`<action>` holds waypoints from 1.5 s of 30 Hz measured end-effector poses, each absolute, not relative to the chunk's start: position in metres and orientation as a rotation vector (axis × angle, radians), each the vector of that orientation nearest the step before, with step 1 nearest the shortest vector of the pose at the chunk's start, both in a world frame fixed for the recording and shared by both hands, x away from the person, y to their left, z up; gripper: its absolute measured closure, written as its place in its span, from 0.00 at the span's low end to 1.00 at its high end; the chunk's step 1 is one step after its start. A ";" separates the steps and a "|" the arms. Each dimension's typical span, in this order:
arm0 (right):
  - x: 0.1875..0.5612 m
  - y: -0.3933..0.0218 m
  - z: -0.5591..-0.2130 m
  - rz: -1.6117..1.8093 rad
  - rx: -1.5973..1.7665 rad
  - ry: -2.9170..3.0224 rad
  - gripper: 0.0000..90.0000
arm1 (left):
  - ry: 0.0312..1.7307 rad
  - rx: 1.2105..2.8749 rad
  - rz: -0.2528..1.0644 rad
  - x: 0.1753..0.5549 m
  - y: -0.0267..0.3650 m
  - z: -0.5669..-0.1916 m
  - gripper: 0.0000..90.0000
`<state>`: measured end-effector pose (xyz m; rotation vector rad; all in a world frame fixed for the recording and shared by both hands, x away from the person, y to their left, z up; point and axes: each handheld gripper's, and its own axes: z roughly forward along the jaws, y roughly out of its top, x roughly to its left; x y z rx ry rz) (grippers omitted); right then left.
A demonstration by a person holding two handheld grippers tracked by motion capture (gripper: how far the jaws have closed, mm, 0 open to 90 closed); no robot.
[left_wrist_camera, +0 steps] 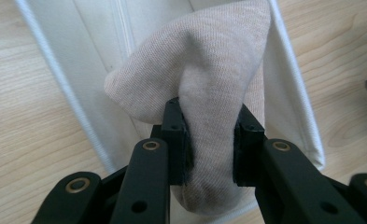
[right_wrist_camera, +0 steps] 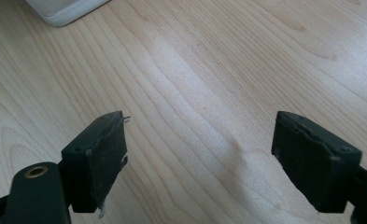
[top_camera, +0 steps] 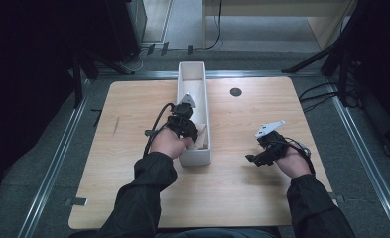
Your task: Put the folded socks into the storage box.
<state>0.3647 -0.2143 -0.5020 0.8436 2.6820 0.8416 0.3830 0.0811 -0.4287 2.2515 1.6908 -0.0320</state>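
Observation:
A beige knitted sock [left_wrist_camera: 204,79] is pinched between the pads of my left gripper [left_wrist_camera: 211,144], which is shut on it. The sock hangs over the inside of a long white bin [left_wrist_camera: 69,70]. In the high view my left gripper [top_camera: 188,133] dips into the near end of the white bin [top_camera: 196,74], and a bit of beige sock [top_camera: 198,143] shows under it. My right gripper [top_camera: 252,158] hovers low over the table to the right of the bin. Its jaws stand wide apart in the right gripper view [right_wrist_camera: 200,154] with bare wood between them.
The light wooden table [top_camera: 133,109] has a small black round hole [top_camera: 235,91] behind the right hand. A corner of the white bin [right_wrist_camera: 64,11] shows at the top left of the right gripper view. Dark stands and cables ring the table's far side.

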 end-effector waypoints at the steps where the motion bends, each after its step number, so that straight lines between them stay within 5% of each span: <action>1: 0.365 -0.214 -0.502 0.841 0.843 2.682 0.20 | 1.698 2.250 -0.035 0.383 0.081 -0.431 0.80; 18: 0.364 -0.213 -0.503 0.830 0.830 2.689 0.20 | 1.781 2.234 -0.067 0.385 0.082 -0.447 0.75; 37: 0.363 -0.212 -0.504 0.815 0.817 2.704 0.20 | 1.707 2.254 -0.067 0.383 0.079 -0.437 0.53; 45: 0.363 -0.212 -0.503 0.814 0.816 2.699 0.20 | 1.649 2.254 -0.003 0.375 0.079 -0.430 0.85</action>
